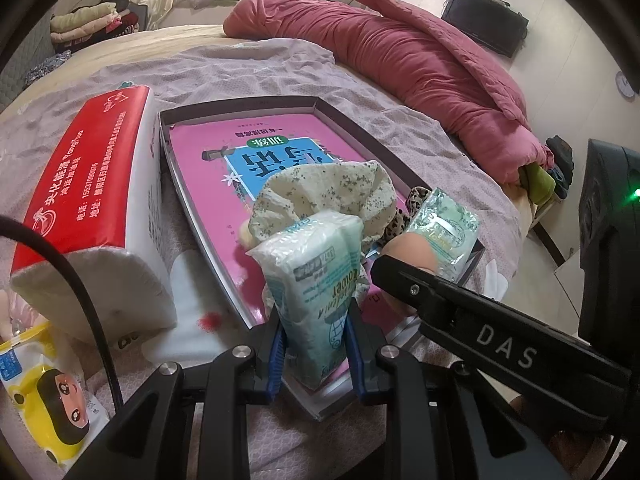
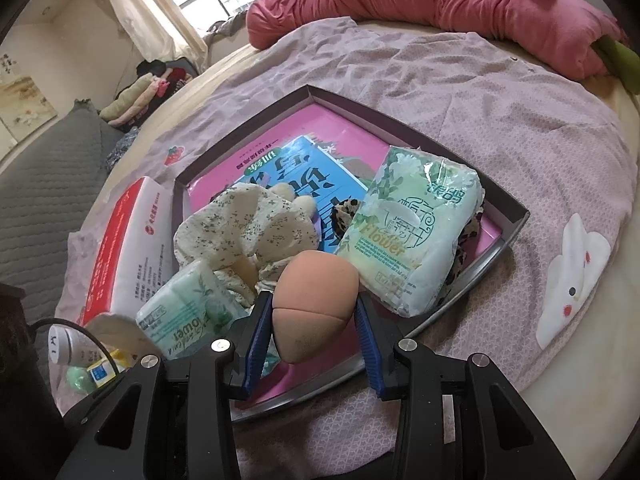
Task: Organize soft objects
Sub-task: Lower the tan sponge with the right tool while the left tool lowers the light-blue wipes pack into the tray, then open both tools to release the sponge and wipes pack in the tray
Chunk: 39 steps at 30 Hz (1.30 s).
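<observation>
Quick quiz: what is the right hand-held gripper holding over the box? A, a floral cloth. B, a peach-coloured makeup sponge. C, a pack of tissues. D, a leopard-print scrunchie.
B: the right hand-held gripper is shut on the peach makeup sponge, while the tissue pack sits in the left hand-held gripper.

Glossy plastic tissue pack [image 1: 320, 276], matt sponge [image 2: 316, 300], crumpled cloth [image 2: 248, 228]
</observation>
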{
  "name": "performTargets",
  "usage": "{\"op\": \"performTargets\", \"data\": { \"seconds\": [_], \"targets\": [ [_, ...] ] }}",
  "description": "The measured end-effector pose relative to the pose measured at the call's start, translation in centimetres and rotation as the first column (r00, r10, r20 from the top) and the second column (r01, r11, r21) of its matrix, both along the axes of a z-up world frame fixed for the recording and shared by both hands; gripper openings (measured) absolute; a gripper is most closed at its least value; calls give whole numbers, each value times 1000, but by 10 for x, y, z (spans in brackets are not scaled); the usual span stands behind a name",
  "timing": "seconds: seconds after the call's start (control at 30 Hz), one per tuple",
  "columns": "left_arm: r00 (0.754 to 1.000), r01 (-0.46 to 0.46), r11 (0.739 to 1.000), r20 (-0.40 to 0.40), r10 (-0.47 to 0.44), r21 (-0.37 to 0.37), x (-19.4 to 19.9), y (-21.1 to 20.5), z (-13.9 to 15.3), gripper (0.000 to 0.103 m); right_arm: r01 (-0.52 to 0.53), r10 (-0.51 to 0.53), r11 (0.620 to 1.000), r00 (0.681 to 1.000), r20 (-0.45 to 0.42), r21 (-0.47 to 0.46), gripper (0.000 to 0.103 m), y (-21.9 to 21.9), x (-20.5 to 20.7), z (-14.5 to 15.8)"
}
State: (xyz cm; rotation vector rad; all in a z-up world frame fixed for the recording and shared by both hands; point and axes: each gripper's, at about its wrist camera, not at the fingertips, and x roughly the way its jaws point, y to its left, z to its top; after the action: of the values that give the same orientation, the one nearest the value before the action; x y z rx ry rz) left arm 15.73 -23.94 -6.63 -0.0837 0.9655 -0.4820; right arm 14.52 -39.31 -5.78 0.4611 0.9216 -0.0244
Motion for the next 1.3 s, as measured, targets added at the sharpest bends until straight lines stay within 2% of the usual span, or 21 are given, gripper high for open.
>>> {"op": "performTargets", "data": {
  "seconds": [0.43, 0.57, 0.7, 0.9, 1.07, 1.17, 1.3],
  "targets": [
    [1000, -2, 1000, -4, 2, -9, -5, 3, 1, 27, 2, -3, 1000, 999, 44, 8, 46, -3, -5, 7],
    [1000, 4, 1000, -9, -4, -13, -6, 3, 2, 27, 17, -18, 1000, 994, 111, 17, 47, -6, -16, 17],
    [1000, 22, 999, -20, -23, -28, -7, 2, 1, 27, 46, -50, 999, 976, 213, 22, 53, -13, -26, 33],
    [999, 34, 999, -32, -35, -28, -7, -3, 1, 29, 58, -62, 998, 974, 217, 24, 55, -16, -25, 34],
    [999, 23, 999, -30, -23, -29, -8, -2, 3, 43, 58, -63, 998, 976, 206, 30, 55, -17, -22, 30],
    [999, 23, 998, -40, -25, -65, -8, 3, 5, 43, 63, -69, 997, 976, 204, 39, 56, -19, -23, 28],
    [999, 14, 997, -39, -17, -69, -9, 7, 8, 47, 70, -78, 997, 974, 214, 43, 58, -21, -24, 29]
  ]
}}
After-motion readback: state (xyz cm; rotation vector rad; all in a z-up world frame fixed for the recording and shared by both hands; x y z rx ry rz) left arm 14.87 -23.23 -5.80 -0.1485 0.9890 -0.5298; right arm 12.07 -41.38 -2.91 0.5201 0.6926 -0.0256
